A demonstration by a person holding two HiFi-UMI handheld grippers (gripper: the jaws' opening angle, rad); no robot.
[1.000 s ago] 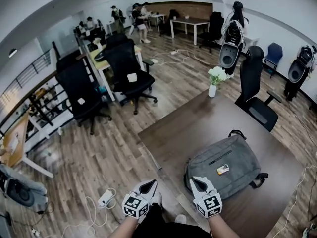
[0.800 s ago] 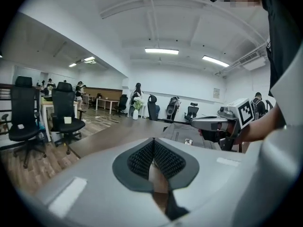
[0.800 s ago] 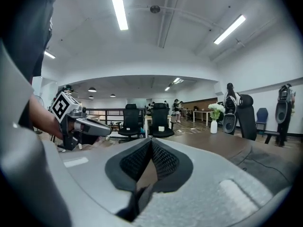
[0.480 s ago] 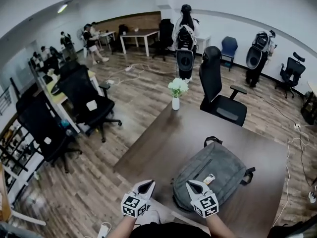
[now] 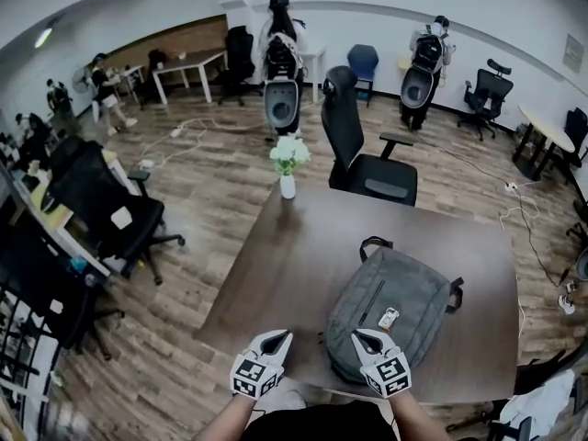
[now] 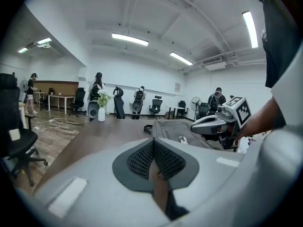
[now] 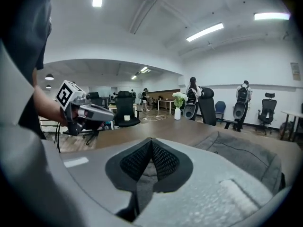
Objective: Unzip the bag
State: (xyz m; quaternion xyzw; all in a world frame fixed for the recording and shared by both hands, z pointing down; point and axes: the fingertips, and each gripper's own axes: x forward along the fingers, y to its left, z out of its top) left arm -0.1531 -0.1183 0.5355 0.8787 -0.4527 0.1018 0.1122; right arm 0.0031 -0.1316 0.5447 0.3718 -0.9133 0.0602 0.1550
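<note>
Left gripper [image 6: 154, 142] and right gripper [image 7: 151, 141] are pressing their fingers together, empty; only the head view is showing the whole bag [image 5: 395, 297], at the right gripper's twelve o'clock.

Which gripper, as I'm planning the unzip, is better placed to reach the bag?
Right, probably. The right gripper, shut and empty, hovers at the near end of the grey bag; the left gripper, also shut, sits clear of it, off to its left.
</note>
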